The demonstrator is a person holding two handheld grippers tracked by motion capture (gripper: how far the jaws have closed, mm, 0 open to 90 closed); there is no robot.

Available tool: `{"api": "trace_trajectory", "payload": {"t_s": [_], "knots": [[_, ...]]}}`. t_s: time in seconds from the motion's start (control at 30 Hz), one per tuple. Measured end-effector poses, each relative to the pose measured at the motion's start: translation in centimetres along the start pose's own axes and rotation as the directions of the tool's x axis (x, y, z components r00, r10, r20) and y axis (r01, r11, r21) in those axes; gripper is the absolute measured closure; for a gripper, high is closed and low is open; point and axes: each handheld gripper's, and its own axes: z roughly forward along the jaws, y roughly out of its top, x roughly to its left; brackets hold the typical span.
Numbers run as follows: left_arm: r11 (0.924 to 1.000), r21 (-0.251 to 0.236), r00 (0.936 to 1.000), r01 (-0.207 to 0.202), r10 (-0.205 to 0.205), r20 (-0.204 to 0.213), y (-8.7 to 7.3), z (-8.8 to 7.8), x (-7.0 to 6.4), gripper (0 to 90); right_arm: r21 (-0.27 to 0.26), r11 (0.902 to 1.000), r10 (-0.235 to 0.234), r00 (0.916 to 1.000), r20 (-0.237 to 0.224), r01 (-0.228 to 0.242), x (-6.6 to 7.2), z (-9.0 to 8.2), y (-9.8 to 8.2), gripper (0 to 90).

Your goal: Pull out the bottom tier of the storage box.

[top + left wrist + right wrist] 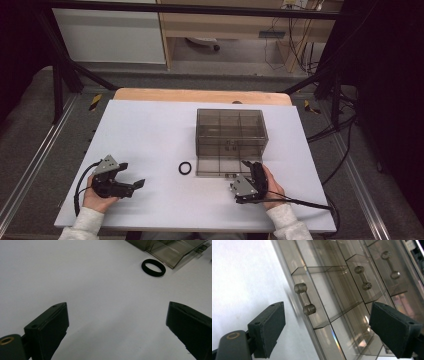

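Observation:
A smoky clear drawer box [231,131] stands at the middle of the white table top [150,130], its lowest drawer [216,167] pulled out toward me. A small black ring [185,168] lies flat just left of that drawer, also seen as the ring [153,267] ahead of my left gripper [117,315]. The left gripper [132,174] rests at the front left, open and with nothing in it. My right gripper [251,167] sits at the drawer's front right corner. In the right gripper view, the right gripper [327,317] is open, with a drawer handle [305,299] ahead between the jaws, untouched.
Two more handles [363,278] mark the drawers above. A wooden edge [200,95] runs behind the white top. Black frame posts [57,85] stand at the left and cables [345,140] trail at the right. Bare white surface stretches between the left gripper and the box.

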Motion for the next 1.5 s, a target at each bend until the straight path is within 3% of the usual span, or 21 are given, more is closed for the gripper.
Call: {"api": "trace_trajectory", "payload": {"t_s": [0.03, 0.07, 0.1, 0.37, 0.57, 0.6, 0.7, 0.73, 0.8, 0.83, 0.9, 0.93, 1.0, 1.07, 1.13, 1.23, 1.27, 1.3, 1.43, 1.47, 1.5], "knots": [[1.0, 0.0, 1.0, 0.0, 0.0, 0.001, 0.0, 0.0, 0.0, 4.4, -0.011, 0.9984, 0.055, 0.9984, -0.015, -0.055, -0.3, -0.1, -0.1, 11.7], [1.0, 0.0, 1.0, 0.001, -0.001, 0.001, 0.0, 0.0, 0.0, 4.4, -0.011, 0.9984, 0.055, 0.9984, -0.015, -0.055, -0.3, -0.1, -0.1, 11.7], [1.0, 0.001, 1.0, 0.001, -0.001, 0.001, 0.0, 0.0, 0.0, 4.4, -0.009, 0.9954, 0.095, 0.995, -0.028, -0.096, -0.6, -0.2, -0.2, 9.9], [1.0, 0.001, 1.0, 0.002, -0.002, 0.001, 0.0, 0.0, 0.0, 4.5, -0.044, 0.9779, 0.201, 0.9775, -0.064, -0.204, -1.2, -0.5, -0.8, 8.0], [1.0, 0.003, 1.0, 0.001, -0.001, 0.003, 0.0, 0.1, 0.0, 4.5, -0.041, 0.9493, 0.305, 0.9448, -0.12, -0.312, -1.9, -0.7, -1.0, 5.6], [1.0, 0.003, 1.0, 0.002, -0.002, 0.003, 0.0, 0.1, 0.0, 4.5, -0.055, 0.9324, 0.348, 0.928, -0.134, -0.357, -2.2, -0.8, -1.2, 5.8], [1.0, 0.003, 1.0, 0.002, -0.002, 0.003, 0.0, 0.2, 0.0, 4.5, -0.057, 0.9094, 0.399, 0.903, -0.158, -0.412, -2.7, -1.0, -1.6, 5.6], [1.0, 0.003, 1.0, 0.003, -0.003, 0.004, 0.0, 0.2, 0.0, 4.5, -0.057, 0.9094, 0.399, 0.903, -0.158, -0.412, -2.7, -1.0, -1.6, 5.6], [1.0, 0.006, 1.0, 0.002, -0.002, 0.005, 0.0, 0.2, 0.0, 4.4, -0.035, 0.8984, 0.427, 0.8885, -0.169, -0.438, -3.2, -1.2, -2.0, 4.8], [1.0, 0.006, 1.0, 0.003, -0.003, 0.004, 0.0, 0.2, -0.1, 4.4, -0.035, 0.8984, 0.427, 0.8885, -0.169, -0.438, -3.2, -1.2, -2.0, 4.8], [1.0, 0.005, 1.0, 0.004, -0.004, 0.004, 0.0, 0.2, -0.1, 4.4, -0.026, 0.8811, 0.46, 0.8682, -0.186, -0.472, -3.6, -1.4, -2.5, 4.7], [1.0, 0.005, 1.0, 0.004, -0.004, 0.004, 0.0, 0.2, -0.1, 4.5, -0.026, 0.8811, 0.46, 0.8682, -0.186, -0.472, -3.6, -1.4, -2.5, 4.7], [1.0, 0.006, 1.0, 0.003, -0.003, 0.003, 0.0, 0.2, -0.1, 4.5, -0.014, 0.867, 0.486, 0.8514, -0.197, -0.498, -3.8, -1.5, -2.8, 3.4], [1.0, 0.006, 1.0, 0.004, -0.004, 0.004, 0.0, 0.2, -0.1, 4.5, 0.001, 0.8436, 0.525, 0.8248, -0.209, -0.537, -4.3, -1.6, -3.1, 2.7], [1.0, 0.006, 1.0, 0.003, -0.003, 0.003, 0.0, 0.2, -0.1, 4.5, 0.002, 0.8375, 0.534, 0.8181, -0.213, -0.546, -4.4, -1.7, -3.3, 2.5], [1.0, 0.005, 1.0, 0.002, -0.002, 0.003, 0.0, 0.2, 0.0, 4.5, 0.002, 0.8116, 0.569, 0.7901, -0.227, -0.584, -4.8, -1.8, -3.7, 2.2], [1.0, 0.005, 1.0, 0.002, -0.002, 0.003, 0.0, 0.2, 0.0, 4.4, 0.005, 0.7986, 0.586, 0.7761, -0.232, -0.602, -5.1, -2.0, -3.9, 2.0], [1.0, 0.005, 1.0, 0.002, -0.002, 0.003, 0.0, 0.2, 0.0, 4.4, 0.005, 0.7986, 0.586, 0.7761, -0.232, -0.602, -5.1, -2.0, -3.9, 2.0], [1.0, 0.006, 1.0, -0.003, 0.003, 0.004, 0.0, 0.2, 0.0, 4.5, 0.008, 0.7805, 0.608, 0.7561, -0.242, -0.625, -5.4, -2.1, -4.3, 1.1], [1.0, 0.005, 1.0, -0.002, 0.002, 0.004, 0.0, 0.2, 0.0, 4.5, 0.013, 0.7749, 0.612, 0.7447, -0.266, -0.632, -5.5, -2.2, -4.6, 0.6], [1.0, 0.006, 1.0, -0.003, 0.003, 0.004, 0.0, 0.2, 0.0, 4.5, 0.013, 0.7749, 0.612, 0.7447, -0.266, -0.632, -5.5, -2.2, -4.6, 0.6]]}}
